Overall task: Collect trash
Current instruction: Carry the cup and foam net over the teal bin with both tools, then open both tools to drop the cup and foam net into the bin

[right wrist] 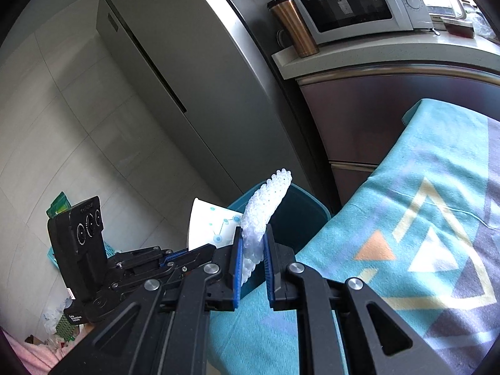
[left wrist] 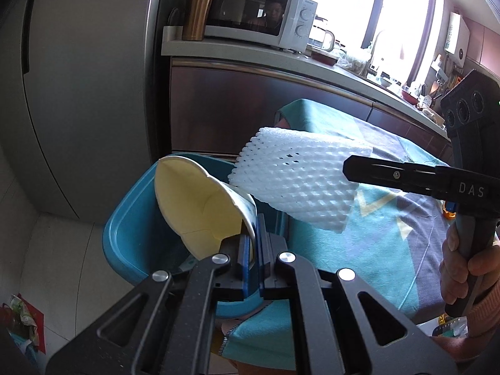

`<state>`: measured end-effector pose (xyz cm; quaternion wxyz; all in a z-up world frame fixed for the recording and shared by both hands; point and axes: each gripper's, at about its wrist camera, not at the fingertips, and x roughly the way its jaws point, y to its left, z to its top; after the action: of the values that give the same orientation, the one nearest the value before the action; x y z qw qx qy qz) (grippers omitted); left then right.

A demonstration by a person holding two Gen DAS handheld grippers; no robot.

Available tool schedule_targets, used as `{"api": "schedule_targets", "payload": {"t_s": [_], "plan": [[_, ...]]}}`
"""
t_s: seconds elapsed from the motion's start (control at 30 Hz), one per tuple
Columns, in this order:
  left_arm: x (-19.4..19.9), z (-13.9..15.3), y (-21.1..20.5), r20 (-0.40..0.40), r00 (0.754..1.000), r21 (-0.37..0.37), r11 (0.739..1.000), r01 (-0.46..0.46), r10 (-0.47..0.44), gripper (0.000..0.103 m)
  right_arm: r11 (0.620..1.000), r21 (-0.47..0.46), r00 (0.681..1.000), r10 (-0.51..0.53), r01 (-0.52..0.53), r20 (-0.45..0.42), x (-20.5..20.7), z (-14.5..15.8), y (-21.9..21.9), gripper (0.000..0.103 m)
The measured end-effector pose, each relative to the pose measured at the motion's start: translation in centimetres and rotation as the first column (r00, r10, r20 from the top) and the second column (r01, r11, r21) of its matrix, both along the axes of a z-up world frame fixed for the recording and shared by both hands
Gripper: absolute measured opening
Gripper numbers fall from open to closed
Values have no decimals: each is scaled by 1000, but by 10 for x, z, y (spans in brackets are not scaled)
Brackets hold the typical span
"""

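My left gripper [left wrist: 253, 234] is shut on the wall of a squashed paper cup [left wrist: 193, 206], held over the blue bin [left wrist: 125, 243] beside the table. The cup also shows in the right wrist view [right wrist: 209, 226], white with blue dots. My right gripper [right wrist: 252, 240] is shut on a white foam fruit net [right wrist: 265, 206] and holds it above the bin's rim [right wrist: 309, 203]. In the left wrist view the net [left wrist: 297, 181] hangs just right of the cup, held by the right gripper [left wrist: 353, 168] coming in from the right.
The table is draped in a teal patterned cloth [right wrist: 406, 218]. A grey fridge [left wrist: 78, 93] stands left. A counter holds a microwave [left wrist: 256, 15] and a copper tumbler [left wrist: 198, 9]. Litter [left wrist: 18, 322] lies on the floor. A green basket [right wrist: 62, 322] sits low left.
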<state>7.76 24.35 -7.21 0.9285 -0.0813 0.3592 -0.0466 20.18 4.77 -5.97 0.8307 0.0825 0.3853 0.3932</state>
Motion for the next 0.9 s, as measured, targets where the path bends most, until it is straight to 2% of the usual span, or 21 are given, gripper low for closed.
{"api": "schedule_targets", "payload": {"t_s": [0.53, 0.63, 0.67, 0.7, 0.9], "plan": [[36, -33, 15, -80, 995, 9, 998, -55, 55, 4, 992, -122, 997, 7, -15, -71, 22, -28, 45, 14], [40, -39, 13, -91, 994, 18, 998, -58, 59, 6, 988, -155, 995, 2, -17, -95, 24, -33, 49, 22], [41, -41, 13, -90, 994, 22, 998, -57, 59, 7, 985, -169, 994, -1, -17, -108, 26, -35, 50, 32], [43, -43, 12, -92, 994, 26, 998, -59, 61, 8, 983, -183, 994, -12, -9, -113, 27, -37, 49, 36], [49, -51, 9, -105, 991, 30, 996, -79, 81, 16, 984, -176, 994, -4, -16, -109, 24, -35, 45, 37]]}}
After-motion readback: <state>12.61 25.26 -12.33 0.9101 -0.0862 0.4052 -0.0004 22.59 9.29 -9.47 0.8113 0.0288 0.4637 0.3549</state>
